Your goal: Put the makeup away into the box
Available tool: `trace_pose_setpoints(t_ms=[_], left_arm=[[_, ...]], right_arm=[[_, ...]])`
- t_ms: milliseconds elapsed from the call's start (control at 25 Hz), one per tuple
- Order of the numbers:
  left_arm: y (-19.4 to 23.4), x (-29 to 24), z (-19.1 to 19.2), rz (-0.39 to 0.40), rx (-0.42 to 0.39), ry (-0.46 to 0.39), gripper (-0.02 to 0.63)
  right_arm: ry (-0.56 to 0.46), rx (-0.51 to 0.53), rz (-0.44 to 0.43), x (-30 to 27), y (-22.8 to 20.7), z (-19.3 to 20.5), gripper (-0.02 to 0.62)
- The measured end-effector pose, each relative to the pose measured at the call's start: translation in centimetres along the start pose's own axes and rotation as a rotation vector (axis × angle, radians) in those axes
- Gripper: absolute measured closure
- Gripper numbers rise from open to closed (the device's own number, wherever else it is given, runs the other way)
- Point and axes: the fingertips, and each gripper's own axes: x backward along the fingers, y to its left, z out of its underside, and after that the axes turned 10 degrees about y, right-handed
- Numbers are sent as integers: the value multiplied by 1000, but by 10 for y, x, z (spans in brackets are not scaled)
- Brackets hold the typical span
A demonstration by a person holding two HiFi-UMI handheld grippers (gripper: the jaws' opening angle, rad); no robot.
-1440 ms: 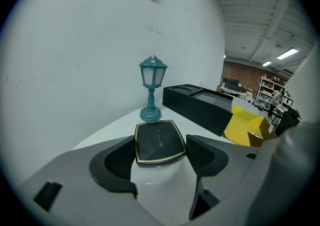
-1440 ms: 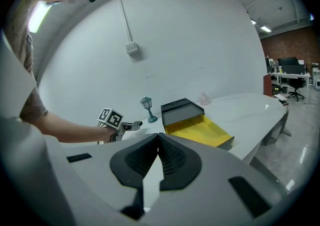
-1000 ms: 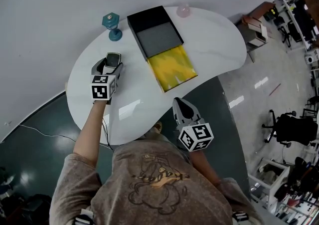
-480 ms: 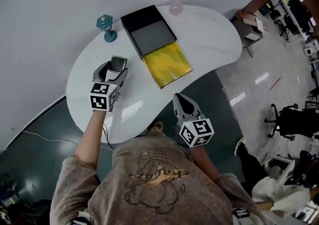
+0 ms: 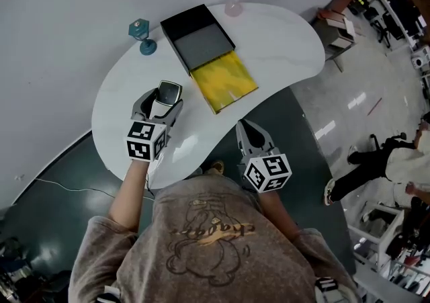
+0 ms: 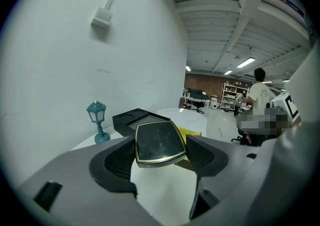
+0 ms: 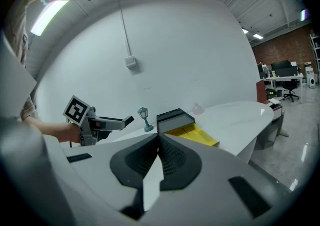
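Your left gripper (image 5: 166, 97) grasps a dark gold-edged compact (image 6: 158, 140), lid script unreadable; your right gripper (image 7: 159, 146) is clenched empty.

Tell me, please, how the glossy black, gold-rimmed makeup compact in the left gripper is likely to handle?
The glossy black, gold-rimmed makeup compact looks like a rigid hard shell, so it should keep its shape while clamped in the left gripper. Its polished surface may be slippery. Flat and square-edged, it is unlikely to roll once set down.

Teal lamp fig. (image 5: 142, 35) stands upright on white table (image 5: 282, 46), nr edge.
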Motion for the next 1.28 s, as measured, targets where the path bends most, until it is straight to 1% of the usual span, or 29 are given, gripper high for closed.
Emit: trace_pose_setpoints(t_ms=[120,320,560,680,800,960,1280], left_arm=[[-13,2,-1,19,-3,-2,268],[-22,4,-4,38,-9,-9,269],[-34,-2,-13,68,-37,12,268],[-38,-11,-18,80,-65,-3,269],[-47,-17,-24,111,-71,8,270],[-55,-31,-28,142,-88,-1,270],[-76,-64,-36,199,-128,21,270]], right_arm=[[-7,1,2,2,-1,1,592],[-15,-6,9,7,-2,0,592],[-15,-14,27,14,-8,4,592],[-18,-17,36,16,-10,6,592],[-23,-21,48,19,-13,5,592],[-28,-28,68,25,-17,6,592],[-32,-53,104,38,-27,15,592]])
